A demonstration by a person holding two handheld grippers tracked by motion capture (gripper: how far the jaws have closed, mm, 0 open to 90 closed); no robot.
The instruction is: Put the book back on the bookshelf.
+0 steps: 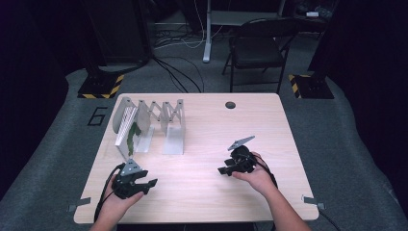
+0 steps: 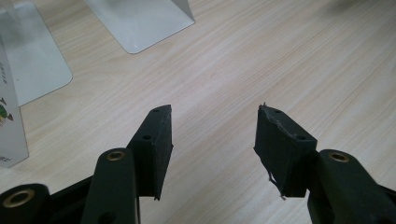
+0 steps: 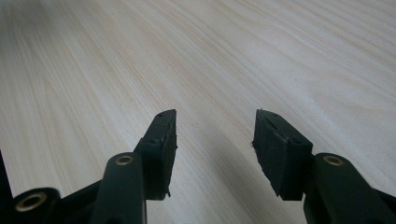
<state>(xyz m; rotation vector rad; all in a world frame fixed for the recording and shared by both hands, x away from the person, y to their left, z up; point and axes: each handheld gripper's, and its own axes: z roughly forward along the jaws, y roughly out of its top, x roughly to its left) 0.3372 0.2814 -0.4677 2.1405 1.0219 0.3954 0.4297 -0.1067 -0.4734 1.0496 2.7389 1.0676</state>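
Resting low over the wooden table (image 1: pixel 202 159), both grippers have their jaws spread wide with nothing between them. At about seven o'clock on the tabletop in the high view sits the left gripper (image 1: pixel 146 185), held in a hand (image 1: pixel 118 199) and aimed toward three o'clock; its own view shows the left gripper (image 2: pixel 214 135) over bare wood, with white metal base plates (image 2: pixel 140 23) at eleven o'clock. Just beyond it, at ten o'clock on the table, stands the expandable metal rack (image 1: pixel 159 120), a white book with a green picture (image 1: pixel 127 134) upright in its leftmost slot. Near four o'clock, the right gripper (image 1: pixel 225 169) points toward nine o'clock, well apart from the rack; its view shows the right gripper (image 3: pixel 215 133) above plain wood grain.
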